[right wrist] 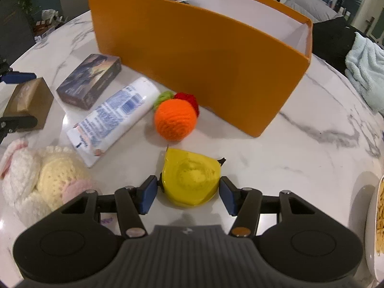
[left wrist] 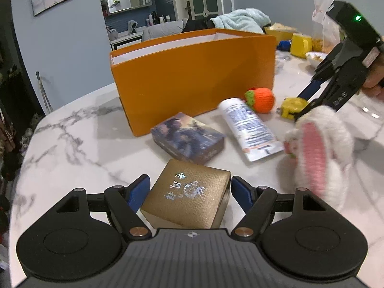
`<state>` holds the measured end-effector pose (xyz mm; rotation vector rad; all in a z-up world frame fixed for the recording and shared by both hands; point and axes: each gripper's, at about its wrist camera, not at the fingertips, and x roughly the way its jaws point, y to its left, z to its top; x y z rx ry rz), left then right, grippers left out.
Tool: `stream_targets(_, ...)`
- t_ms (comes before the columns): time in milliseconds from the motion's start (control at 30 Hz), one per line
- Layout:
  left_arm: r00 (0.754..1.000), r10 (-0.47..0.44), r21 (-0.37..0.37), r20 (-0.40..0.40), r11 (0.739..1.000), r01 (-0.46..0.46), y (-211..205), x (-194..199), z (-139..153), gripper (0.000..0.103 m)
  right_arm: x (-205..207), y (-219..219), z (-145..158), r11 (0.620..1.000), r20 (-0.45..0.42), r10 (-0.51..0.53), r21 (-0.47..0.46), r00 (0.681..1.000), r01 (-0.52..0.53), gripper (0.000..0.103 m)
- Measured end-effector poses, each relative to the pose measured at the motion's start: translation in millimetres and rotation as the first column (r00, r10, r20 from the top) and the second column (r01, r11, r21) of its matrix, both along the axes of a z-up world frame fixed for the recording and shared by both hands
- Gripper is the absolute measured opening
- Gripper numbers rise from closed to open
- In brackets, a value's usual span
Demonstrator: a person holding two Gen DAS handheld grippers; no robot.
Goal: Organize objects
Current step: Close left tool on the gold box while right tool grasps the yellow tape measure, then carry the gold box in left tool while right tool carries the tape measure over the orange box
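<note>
My left gripper [left wrist: 189, 189] is open around a small gold box [left wrist: 189, 196] on the marble table; its blue pads stand beside the box's two sides. My right gripper [right wrist: 188, 192] is open around a yellow tape measure [right wrist: 190, 180], with small gaps on both sides. The right gripper also shows in the left wrist view [left wrist: 302, 110], at the tape measure [left wrist: 291, 106]. The open orange box [left wrist: 192, 76] stands behind. A dark card box [left wrist: 188, 138], a white tube [left wrist: 249, 127], a knitted orange [right wrist: 175, 118] and a knitted white rabbit [right wrist: 40, 177] lie in front of it.
The marble table [right wrist: 300, 148] is round, and its edge curves close on the left. A pale blue towel [right wrist: 367, 72] lies at the right. A yellow container [left wrist: 301, 44], food bags and a plate [right wrist: 379, 216] of food sit at the far right.
</note>
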<state>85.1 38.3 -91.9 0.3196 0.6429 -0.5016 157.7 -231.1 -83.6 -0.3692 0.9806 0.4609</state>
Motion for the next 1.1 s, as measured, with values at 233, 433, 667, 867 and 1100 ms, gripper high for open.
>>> stream_targets(233, 0.994, 0.006, -0.063, -0.110, 0.998, -0.013, -3, -8, -13, 0.086, -2, -3, -1, 1.000, -0.018, -0.003, 0.013, 1.000, 0.003, 0.062)
stream_targets(433, 0.999, -0.020, -0.064, -0.045, 0.998, 0.017, 1, -18, -19, 0.089, -1, -1, 0, 0.999, 0.023, -0.032, 0.003, 0.999, 0.032, 0.073)
stream_targets(667, 1.000, -0.013, -0.078, 0.025, 0.997, 0.015, -1, -17, -17, 0.087, 4, 2, -3, 0.998, 0.030, -0.070, 0.010, 0.997, 0.070, 0.073)
stream_targets(867, 0.999, 0.015, -0.114, -0.041, 0.993, -0.020, 2, -13, -20, 0.077, 7, 3, -3, 0.996, 0.011, -0.082, 0.031, 0.997, 0.082, 0.072)
stream_targets(1100, 0.997, 0.023, -0.118, -0.078, 0.993, -0.032, 6, -15, -16, 0.074, 7, 4, -1, 0.996, -0.013, -0.068, 0.052, 0.998, 0.069, 0.056)
